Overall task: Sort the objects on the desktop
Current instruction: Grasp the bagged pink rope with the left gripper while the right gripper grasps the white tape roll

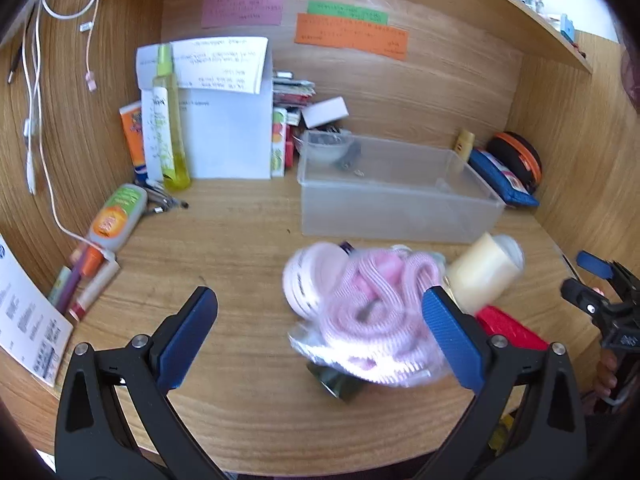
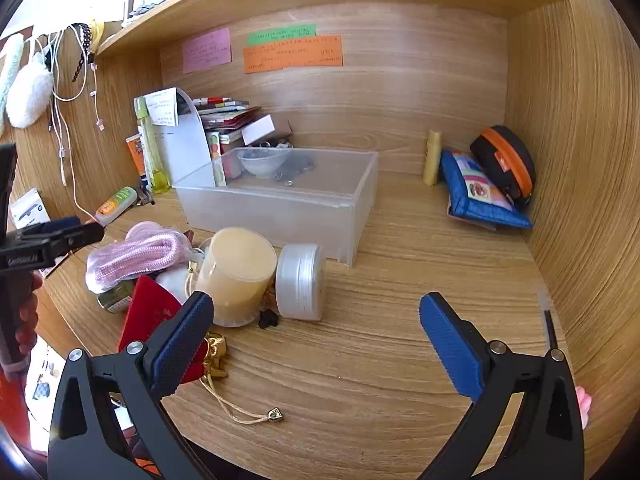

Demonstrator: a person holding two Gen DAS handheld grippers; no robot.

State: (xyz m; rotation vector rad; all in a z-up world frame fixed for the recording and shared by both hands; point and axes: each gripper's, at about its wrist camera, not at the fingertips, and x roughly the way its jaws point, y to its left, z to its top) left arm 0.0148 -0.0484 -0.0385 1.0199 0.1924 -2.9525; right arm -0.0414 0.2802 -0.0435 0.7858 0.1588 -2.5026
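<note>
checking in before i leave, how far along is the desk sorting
Barely started. Done: nothing clearly; the clear bin holds only a small bowl and a few small bits. In hand: nothing, left gripper and right gripper are both open. Left: the pile in front of the bin, pink cord, yellowish jar, clear round tub, red pouch.

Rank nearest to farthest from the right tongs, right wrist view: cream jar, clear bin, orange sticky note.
From the right tongs, open and empty:
1. cream jar, lying on its side just past the left finger, ahead-left.
2. clear bin, behind the jar, mid-desk.
3. orange sticky note, up on the back wall.
</note>
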